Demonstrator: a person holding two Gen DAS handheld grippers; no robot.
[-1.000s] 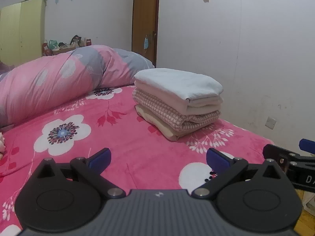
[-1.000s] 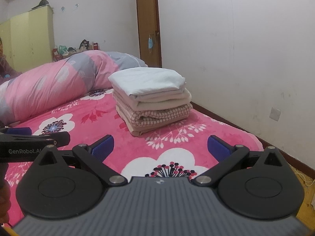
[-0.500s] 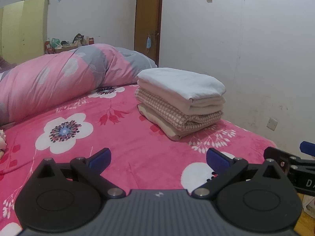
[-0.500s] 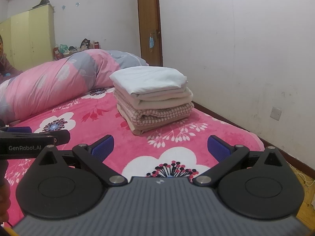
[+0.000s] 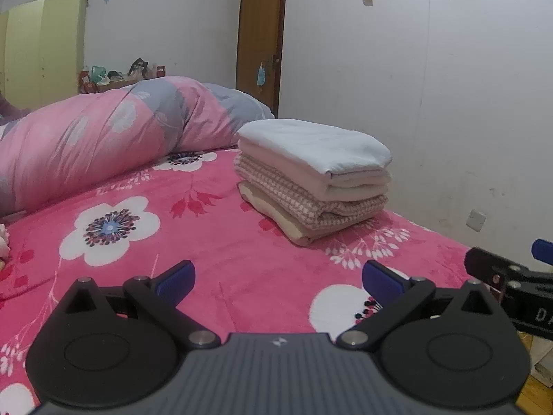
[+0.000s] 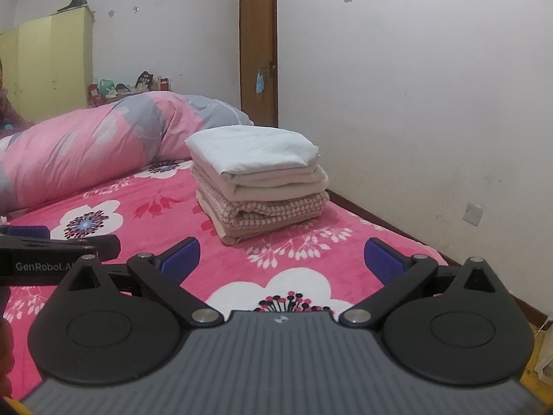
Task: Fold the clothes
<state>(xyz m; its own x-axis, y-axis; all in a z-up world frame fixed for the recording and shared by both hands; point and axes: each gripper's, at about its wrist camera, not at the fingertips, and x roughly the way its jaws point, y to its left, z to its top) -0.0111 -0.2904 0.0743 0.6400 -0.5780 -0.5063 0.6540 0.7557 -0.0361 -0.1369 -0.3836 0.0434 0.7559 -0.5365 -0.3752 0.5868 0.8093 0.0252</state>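
Note:
A neat stack of folded clothes (image 5: 311,176) (image 6: 257,180) lies on the pink flowered bed sheet (image 5: 214,242) (image 6: 166,207), white piece on top, cream, pink check and beige below. My left gripper (image 5: 276,278) is open and holds nothing, hovering over the sheet short of the stack. My right gripper (image 6: 281,259) is also open with nothing in it, a little nearer the bed's right edge. In the left wrist view the right gripper's fingers (image 5: 484,266) show at the far right. The left gripper's body (image 6: 52,256) sits at the left of the right wrist view.
A rolled pink and grey quilt (image 5: 103,138) (image 6: 103,145) lies along the far side of the bed. A white wall (image 5: 432,103) runs close along the right, with a brown door (image 5: 262,34) behind. A yellow wardrobe (image 6: 52,62) stands at the far left.
Both views have shifted slightly: the stack sits a little further right and higher in the left wrist view, and the right wrist view tilted a bit. Both grippers stay open.

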